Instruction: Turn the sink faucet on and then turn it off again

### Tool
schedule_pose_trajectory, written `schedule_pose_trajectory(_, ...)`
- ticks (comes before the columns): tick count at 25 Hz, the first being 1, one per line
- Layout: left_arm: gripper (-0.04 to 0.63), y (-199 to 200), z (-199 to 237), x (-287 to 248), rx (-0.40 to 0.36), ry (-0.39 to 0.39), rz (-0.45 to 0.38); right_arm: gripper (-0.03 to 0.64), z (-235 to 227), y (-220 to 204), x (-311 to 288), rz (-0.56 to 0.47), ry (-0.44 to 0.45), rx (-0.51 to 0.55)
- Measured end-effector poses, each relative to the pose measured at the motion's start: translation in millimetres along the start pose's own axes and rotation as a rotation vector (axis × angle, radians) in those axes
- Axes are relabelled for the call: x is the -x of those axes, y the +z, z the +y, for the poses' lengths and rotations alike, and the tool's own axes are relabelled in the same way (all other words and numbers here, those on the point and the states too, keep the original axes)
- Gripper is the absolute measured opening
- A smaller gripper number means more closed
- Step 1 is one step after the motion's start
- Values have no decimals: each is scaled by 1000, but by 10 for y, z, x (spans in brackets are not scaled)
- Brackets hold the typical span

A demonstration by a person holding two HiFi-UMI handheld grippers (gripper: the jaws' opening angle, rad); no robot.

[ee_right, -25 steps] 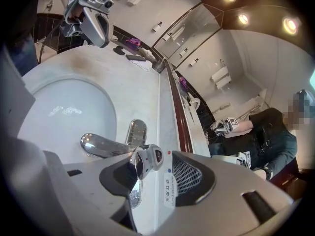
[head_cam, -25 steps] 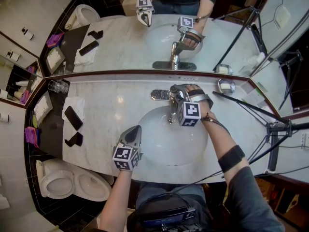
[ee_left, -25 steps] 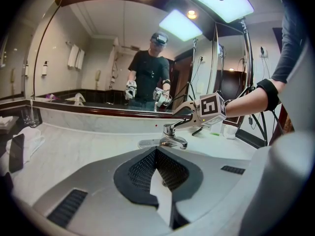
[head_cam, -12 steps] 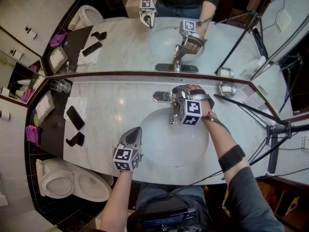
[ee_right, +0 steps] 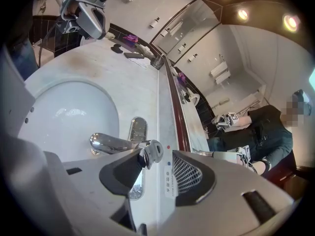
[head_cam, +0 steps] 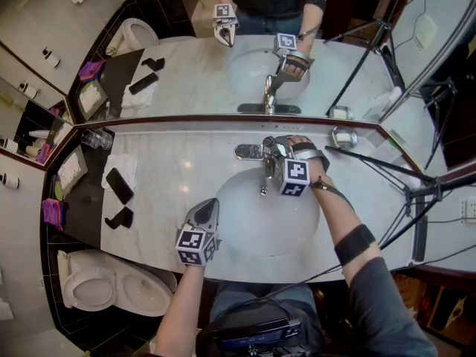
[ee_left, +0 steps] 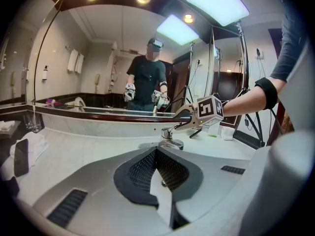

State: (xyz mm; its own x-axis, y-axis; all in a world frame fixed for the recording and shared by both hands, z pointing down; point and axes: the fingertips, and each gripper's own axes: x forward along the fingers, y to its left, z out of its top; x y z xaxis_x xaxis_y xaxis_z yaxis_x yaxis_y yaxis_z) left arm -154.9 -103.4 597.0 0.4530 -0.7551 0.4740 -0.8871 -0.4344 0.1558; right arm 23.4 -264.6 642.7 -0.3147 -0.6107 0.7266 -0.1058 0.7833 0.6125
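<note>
Right tool [ee_right: 158, 156], seemingly loose, around lever [ee_right: 149, 154]

light: bright ceiling spots | glare: marble counter [head_cam: 186, 162] | focus: sharp | edges: fisheye-bent, dark corners

The head camera is looking steeply down from overhead onto the marble desk [head_cam: 171, 177], sink [head_cam: 238, 229] and mirror [head_cam: 186, 73]. The camera on the left gripper [head_cam: 210, 207] is sitting low at the sink's front edge, facing the faucet [ee_left: 170, 136] and mirror from some way off. The camera on the right gripper [head_cam: 273, 150] is hovering close against the faucet, looking sideways along the desk. All three are sharing the faucet.
</note>
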Motion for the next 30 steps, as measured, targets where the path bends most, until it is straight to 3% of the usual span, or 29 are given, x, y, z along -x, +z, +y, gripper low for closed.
schedule_pose_trajectory(4,-12,55,-22,75,-12,-15,-16,200,102,-28,245,13,-17,-63)
schedule_pose_trajectory(15,-12,190,-160,266,-48,-70,-43,22,124,-156,1226,-49,-185,-442)
schedule_pose_trajectory(19,-12,245,-164,348,-55,-76,-53,5,238,-240,1501,-83,-207,-621)
schedule_pose_trajectory(25,-12,276,-196,396,-64,-79,-56,5,430,-386,1858,-178,-206,-1002)
schedule_pose_trajectory(30,-12,273,-229,429,-62,-79,-57,6,731,-602,2021,-218,-212,-1192)
